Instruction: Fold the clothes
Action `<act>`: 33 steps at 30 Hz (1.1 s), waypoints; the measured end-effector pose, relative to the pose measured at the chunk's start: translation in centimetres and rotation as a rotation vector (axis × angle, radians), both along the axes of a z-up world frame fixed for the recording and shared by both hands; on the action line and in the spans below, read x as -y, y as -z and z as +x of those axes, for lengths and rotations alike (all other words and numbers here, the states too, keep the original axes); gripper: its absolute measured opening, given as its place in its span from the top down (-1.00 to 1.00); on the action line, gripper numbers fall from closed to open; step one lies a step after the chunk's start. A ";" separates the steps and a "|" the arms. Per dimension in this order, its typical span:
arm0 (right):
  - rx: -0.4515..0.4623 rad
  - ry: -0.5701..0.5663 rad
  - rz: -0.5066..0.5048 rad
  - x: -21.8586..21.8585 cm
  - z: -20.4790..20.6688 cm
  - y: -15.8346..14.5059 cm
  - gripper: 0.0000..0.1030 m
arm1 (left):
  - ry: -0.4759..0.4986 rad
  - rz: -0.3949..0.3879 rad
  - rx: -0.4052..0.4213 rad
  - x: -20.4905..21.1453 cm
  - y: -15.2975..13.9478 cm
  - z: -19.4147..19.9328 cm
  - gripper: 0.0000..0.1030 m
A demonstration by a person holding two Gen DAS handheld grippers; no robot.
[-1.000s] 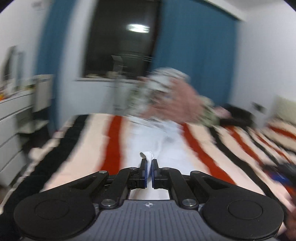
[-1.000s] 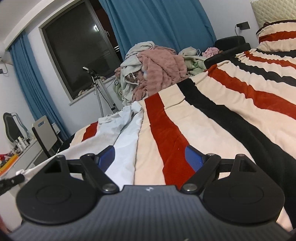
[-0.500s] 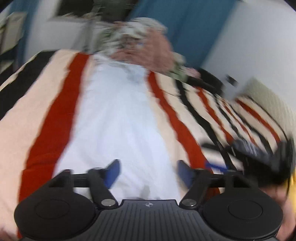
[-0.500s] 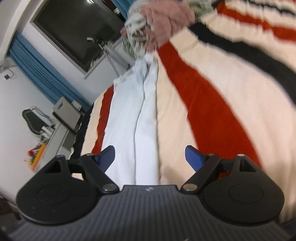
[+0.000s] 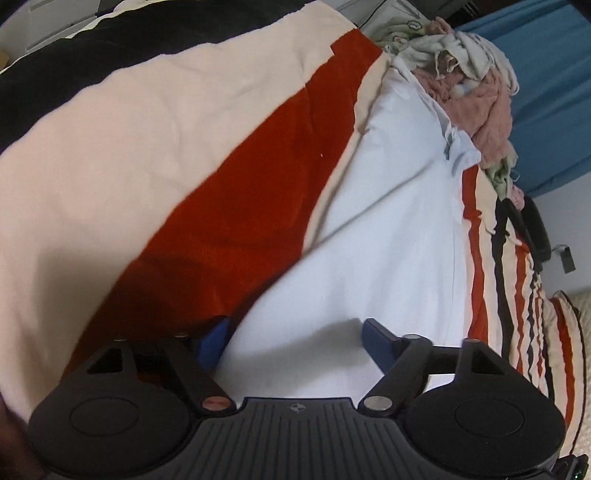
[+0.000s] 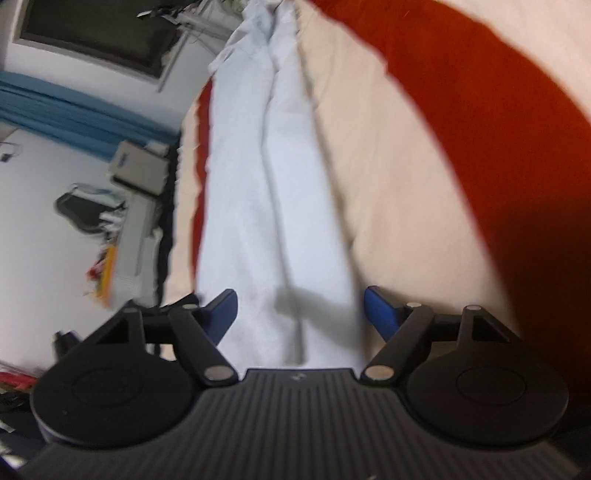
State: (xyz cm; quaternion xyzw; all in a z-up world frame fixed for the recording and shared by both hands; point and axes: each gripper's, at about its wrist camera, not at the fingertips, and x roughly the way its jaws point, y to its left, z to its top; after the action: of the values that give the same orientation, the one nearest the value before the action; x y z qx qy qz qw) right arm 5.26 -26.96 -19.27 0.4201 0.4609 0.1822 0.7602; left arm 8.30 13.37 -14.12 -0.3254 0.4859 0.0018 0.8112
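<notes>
Blue pads of the left gripper (image 5: 295, 338) stand wide and are closing, the near end of the white garment (image 5: 399, 221) between them but not pinched. The right gripper (image 6: 300, 308) is likewise wide and closing, straddling the garment's near end, nothing held. The garment lies stretched lengthwise on the striped blanket (image 5: 122, 155), its far end by the laundry pile (image 5: 476, 96), apparently laid flat so both grippers can take the near end for a fold. The left view alone shows the pile and a blue curtain (image 5: 554, 96) beyond it; only the right view shows the garment's centre crease, a dark window (image 6: 92, 33) and a cluttered desk (image 6: 129, 243) beside the blanket.
</notes>
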 end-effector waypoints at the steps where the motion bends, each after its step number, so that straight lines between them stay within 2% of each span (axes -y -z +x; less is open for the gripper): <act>1: -0.006 -0.020 0.011 -0.4 -0.3 0.1 -0.51 | 0.005 -0.009 -0.004 0.2 0.0 -0.2 -0.29; 2: -0.011 -0.040 0.021 -0.7 -0.7 0.2 -0.51 | 0.012 -0.035 -0.016 0.3 0.3 -0.4 -0.05; 3: -0.009 -0.024 0.009 -0.9 -1.1 0.2 -0.48 | 0.018 -0.062 -0.027 0.3 0.7 -0.6 0.08; 5: -0.015 0.018 -0.007 -1.1 -1.7 0.3 -0.33 | 0.021 -0.085 -0.043 0.5 1.1 -1.0 0.67; 6: -0.024 0.031 -0.012 -1.1 -1.8 0.4 -0.21 | 0.015 -0.088 -0.041 0.4 1.0 -1.0 0.76; 8: -0.042 0.056 -0.021 -1.2 -2.0 0.6 0.20 | 0.000 -0.129 -0.023 0.2 1.0 -0.9 0.85; 9: -0.037 0.072 -0.028 -1.0 -2.2 0.4 0.59 | -0.010 -0.148 -0.003 0.2 0.7 -1.5 0.85; 10: -0.031 0.088 -0.036 -0.8 -2.4 0.2 0.78 | -0.020 -0.168 0.018 0.3 0.5 -2.1 0.86; 12: 0.003 0.123 -0.024 -0.3 -3.0 -0.5 0.85 | -0.041 -0.215 0.082 0.2 -0.4 -3.2 0.87; 14: 0.061 0.162 0.016 0.4 -3.9 -1.5 0.87 | -0.060 -0.272 0.164 -0.2 -1.9 -4.2 0.89; 16: 0.111 0.174 0.011 0.8 -4.6 -3.2 0.87 | -0.065 -0.335 0.214 -0.3 -3.5 -4.7 0.91; 20: 0.214 0.195 0.010 2.0 -5.8 -7.4 0.88 | -0.062 -0.370 0.261 -0.7 -7.6 -6.1 0.92; 24: 0.317 0.202 -0.011 3.6 -7.3 -12.2 0.88 | -0.009 -0.370 0.279 -0.4 -11.3 -7.9 0.93; 28: 0.324 0.168 -0.060 4.5 -9.8 -15.7 0.88 | 0.037 -0.331 0.259 0.1 -14.2 -11.8 0.92; 30: 0.325 0.155 -0.082 5.1 -11.4 -16.9 0.88 | 0.060 -0.323 0.240 0.2 -14.7 -13.3 0.92; 33: 0.299 0.155 -0.084 5.6 -12.1 -16.8 0.88 | 0.061 -0.323 0.191 0.2 -14.1 -13.9 0.92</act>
State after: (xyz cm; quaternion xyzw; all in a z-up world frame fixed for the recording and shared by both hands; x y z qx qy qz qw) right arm -6.88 -32.59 -2.47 0.3906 0.3160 0.1640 0.8489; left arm -5.60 13.19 -0.01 -0.4354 0.4101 -0.1318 0.7905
